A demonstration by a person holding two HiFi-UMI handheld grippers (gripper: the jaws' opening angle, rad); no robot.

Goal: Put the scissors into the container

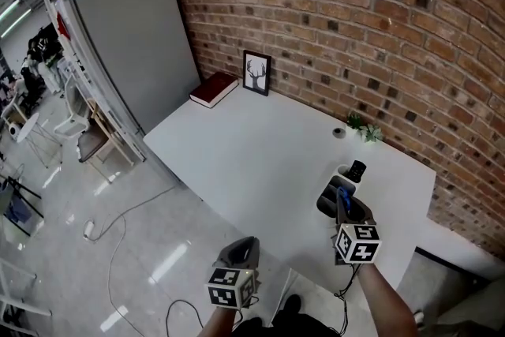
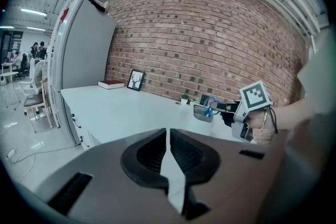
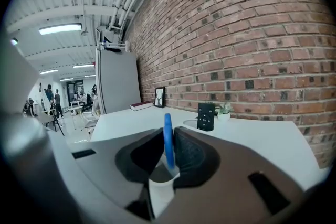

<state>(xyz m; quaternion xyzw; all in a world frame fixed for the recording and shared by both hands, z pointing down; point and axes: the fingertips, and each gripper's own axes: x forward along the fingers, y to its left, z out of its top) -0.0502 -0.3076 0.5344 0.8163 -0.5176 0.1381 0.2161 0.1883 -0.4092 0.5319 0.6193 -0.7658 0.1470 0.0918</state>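
Note:
A dark grey container (image 1: 331,200) stands near the right front of the white table (image 1: 237,146). Blue-handled scissors (image 1: 342,204) hang at its mouth, and my right gripper (image 1: 347,219) is shut on them. In the right gripper view a blue handle loop (image 3: 168,139) stands pinched between the jaws, and the container is hidden below them. The left gripper view shows the container (image 2: 201,113) with the blue handles (image 2: 210,107) over it and the right gripper (image 2: 231,108) beside it. My left gripper (image 1: 244,246) is shut on nothing, off the table's front edge.
A black remote (image 1: 357,170) stands upright just behind the container. Beyond it sit a small plant (image 1: 364,129) and a little white dish (image 1: 339,132). A framed deer picture (image 1: 256,73) and a dark red book (image 1: 213,89) lie by the brick wall. Cables trail on the floor (image 1: 118,233).

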